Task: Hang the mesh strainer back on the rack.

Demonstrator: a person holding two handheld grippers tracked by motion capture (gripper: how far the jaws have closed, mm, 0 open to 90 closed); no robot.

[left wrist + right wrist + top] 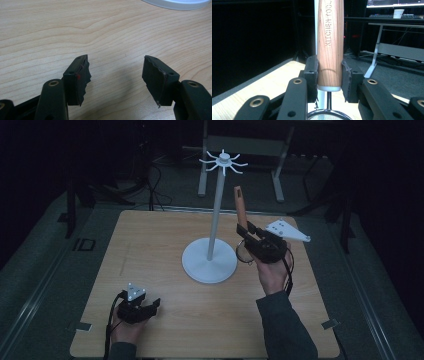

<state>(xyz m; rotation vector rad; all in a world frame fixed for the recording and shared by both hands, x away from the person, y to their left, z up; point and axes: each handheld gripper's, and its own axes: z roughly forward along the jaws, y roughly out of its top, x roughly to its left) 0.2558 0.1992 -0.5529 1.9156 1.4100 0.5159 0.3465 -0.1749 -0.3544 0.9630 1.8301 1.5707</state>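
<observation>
A white hanging stand rises from a round base in the middle of the table, with a ring of hooks on top. My right gripper is shut on the wooden handle of a kitchen strainer, held upright just right of the pole. The handle reads "KITCHEN TOOL"; its mesh bowl hangs below the jaws. My left gripper rests low near the table's front left, open, with bare wood between its pads.
The wooden table has a dark floor around it. Desk legs and cables stand behind the table. An edge of the stand's base shows at the top of the left gripper view.
</observation>
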